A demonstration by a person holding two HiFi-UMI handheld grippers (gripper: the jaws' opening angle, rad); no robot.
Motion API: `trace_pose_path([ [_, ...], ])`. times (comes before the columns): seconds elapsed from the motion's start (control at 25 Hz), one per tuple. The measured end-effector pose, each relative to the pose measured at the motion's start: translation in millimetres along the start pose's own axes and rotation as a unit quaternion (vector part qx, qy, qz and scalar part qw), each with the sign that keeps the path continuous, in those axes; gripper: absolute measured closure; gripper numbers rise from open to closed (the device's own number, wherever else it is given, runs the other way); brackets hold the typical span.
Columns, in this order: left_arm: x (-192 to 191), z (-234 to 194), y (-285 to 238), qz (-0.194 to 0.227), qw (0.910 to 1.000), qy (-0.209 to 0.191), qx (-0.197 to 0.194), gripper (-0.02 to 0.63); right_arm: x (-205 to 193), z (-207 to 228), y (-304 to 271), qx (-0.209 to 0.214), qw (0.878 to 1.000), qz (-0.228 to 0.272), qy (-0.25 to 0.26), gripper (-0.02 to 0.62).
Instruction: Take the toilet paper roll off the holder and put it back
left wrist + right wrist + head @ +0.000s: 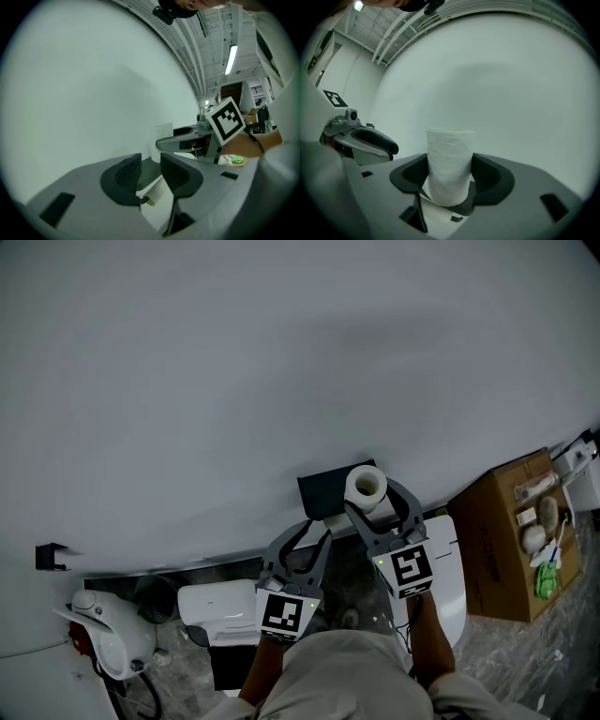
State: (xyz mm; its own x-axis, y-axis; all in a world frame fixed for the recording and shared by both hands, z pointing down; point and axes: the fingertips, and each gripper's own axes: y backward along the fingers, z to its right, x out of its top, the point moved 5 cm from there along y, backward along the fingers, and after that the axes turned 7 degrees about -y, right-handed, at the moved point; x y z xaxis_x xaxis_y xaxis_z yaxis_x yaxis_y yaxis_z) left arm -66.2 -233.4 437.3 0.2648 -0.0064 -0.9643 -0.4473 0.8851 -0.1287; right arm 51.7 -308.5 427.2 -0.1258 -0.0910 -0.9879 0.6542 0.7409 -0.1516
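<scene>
A white toilet paper roll [366, 486] stands upright between the pads of my right gripper [371, 495], which is shut on it. In the right gripper view the roll [450, 164] fills the gap between the two dark pads. The roll hangs just right of a black wall holder [322, 493], off it. My left gripper [312, 526] sits below the holder with its pads a little apart and nothing between them. In the left gripper view my left gripper [150, 171] points at the holder's dark shelf, with the roll [163, 136] beyond it.
A plain white wall [281, 381] fills the upper part of the head view. Below the right gripper is a white toilet [452, 568]. Right of it stands a cardboard box [506, 545] holding small items. A white bin [217, 610] and a white device [103, 634] sit lower left.
</scene>
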Motion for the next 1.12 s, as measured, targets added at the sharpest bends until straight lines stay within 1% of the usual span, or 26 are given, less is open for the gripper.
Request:
trace_pose_path([
  [0.12,1,-6,-3,0.008,0.9999,-0.006,0.001,0.471,-5,1,-10,-0.001,1.000,-0.009,-0.005,0.316],
  [0.24,1,-12,-6,0.012,0.9999,-0.009,0.001,0.472,-9,2,-19,-0.005,1.000,-0.005,-0.006,0.316],
  [0.6,-12,-18,-12,-0.011,0.9999,0.011,-0.003,0.472,-17,2,-37,-0.006,1.000,-0.012,-0.014,0.313],
  [0.92,-12,-18,-14,-0.010,0.9999,0.007,-0.006,0.472,-17,0,-38,-0.004,1.000,-0.006,-0.013,0.307],
  [1.0,-11,-17,-14,-0.010,0.9999,0.008,-0.007,0.472,-17,-1,-39,-0.002,1.000,-0.004,-0.012,0.295],
  [1.12,-8,-16,-14,-0.003,1.0000,0.004,-0.006,0.472,-19,-2,-38,-0.002,1.000,-0.005,-0.009,0.244],
])
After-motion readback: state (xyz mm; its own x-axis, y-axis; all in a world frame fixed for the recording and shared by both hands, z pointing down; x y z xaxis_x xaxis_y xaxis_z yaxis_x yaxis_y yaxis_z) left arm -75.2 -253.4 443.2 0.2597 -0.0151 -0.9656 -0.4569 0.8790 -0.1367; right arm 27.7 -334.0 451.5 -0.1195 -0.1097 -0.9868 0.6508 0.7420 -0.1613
